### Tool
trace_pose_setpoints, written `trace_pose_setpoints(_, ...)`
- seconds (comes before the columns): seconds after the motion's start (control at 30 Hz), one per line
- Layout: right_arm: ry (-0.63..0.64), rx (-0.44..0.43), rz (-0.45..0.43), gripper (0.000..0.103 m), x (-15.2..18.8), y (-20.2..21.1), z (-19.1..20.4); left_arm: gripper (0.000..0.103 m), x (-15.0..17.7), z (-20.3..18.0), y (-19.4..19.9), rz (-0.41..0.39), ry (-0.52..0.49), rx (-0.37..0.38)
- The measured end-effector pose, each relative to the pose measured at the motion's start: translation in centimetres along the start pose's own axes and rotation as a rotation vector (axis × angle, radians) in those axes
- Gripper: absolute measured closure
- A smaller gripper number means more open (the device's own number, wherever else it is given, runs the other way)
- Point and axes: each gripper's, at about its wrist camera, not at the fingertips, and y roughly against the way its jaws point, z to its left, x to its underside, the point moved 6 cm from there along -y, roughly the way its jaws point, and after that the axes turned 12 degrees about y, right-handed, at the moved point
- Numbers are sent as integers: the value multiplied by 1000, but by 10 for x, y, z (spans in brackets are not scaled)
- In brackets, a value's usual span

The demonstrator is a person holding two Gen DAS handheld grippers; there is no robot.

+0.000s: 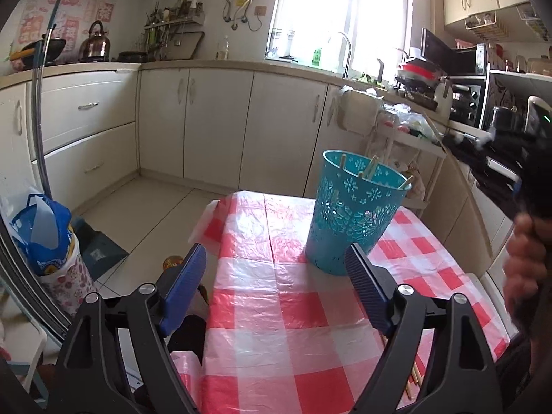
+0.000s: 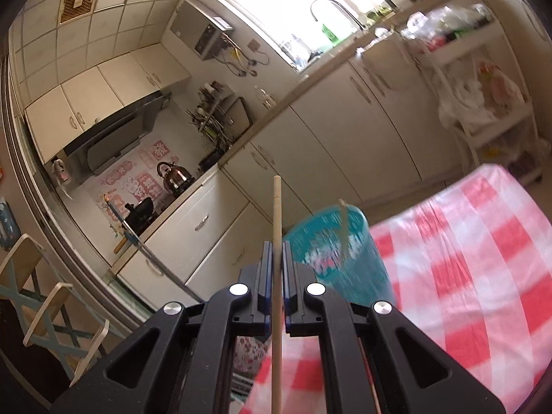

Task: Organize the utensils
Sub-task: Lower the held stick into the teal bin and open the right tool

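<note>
Right gripper (image 2: 277,253): black frame with blue pads; the jaws are clamped on a single pale wooden chopstick (image 2: 276,227), held near mid-length, with the upper end standing clear above the pads and the lower end running down out of view.
Left gripper (image 1: 276,262): the jaws are spread wide and nothing is held; it is poised above the near part of the counter.
Teal perforated plastic basket (image 1: 352,220): upright on the counter, near its far edge; several chopstick ends are seen leaning against its rim.
Loose wooden chopsticks (image 1: 414,376): partly hidden under the left gripper's right arm, lying flat on the cloth.
Counter (image 1: 276,310): covered in a red-and-white checked plastic sheet, wrinkled and glossy.
Handling, chopstick: judged light, stiff, smooth and round, so liable to pivot or slide between the pads; a grip near the middle is advised.
Handling, basket: judged light and easily tipped; a nudge at the rim is the likely hazard.
Step in hand: delivery of the held chopstick to the basket, as judged.
</note>
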Motion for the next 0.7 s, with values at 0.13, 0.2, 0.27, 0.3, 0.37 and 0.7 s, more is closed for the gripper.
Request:
trace_pose_setpoints(0.13, 32, 51, -30, 97, -31, -30, 3, 23, -4, 10, 6, -4, 19, 5)
trace_pose_setpoints(0.2, 40, 90, -50, 97, -43, -43, 0, 23, -3, 15, 7, -1, 30, 4)
trace_pose_setpoints(0.27, 46, 129, -70, 97, -54, -56, -3, 23, -3, 20, 6, 5, 40, 3)
trace_pose_setpoints(0.3, 51, 165, -86, 97, -59, -65, -6, 23, -2, 24, 6, 8, 45, 1)
trace_pose_setpoints(0.37, 49, 215, -95, 97, -64, -79, -12, 23, -2, 30, 5, 12, 58, 0)
trace_pose_setpoints(0.7, 136, 347, 31, 96, -37, -122, -25, 22, -1, 49, 1, 17, 92, -17)
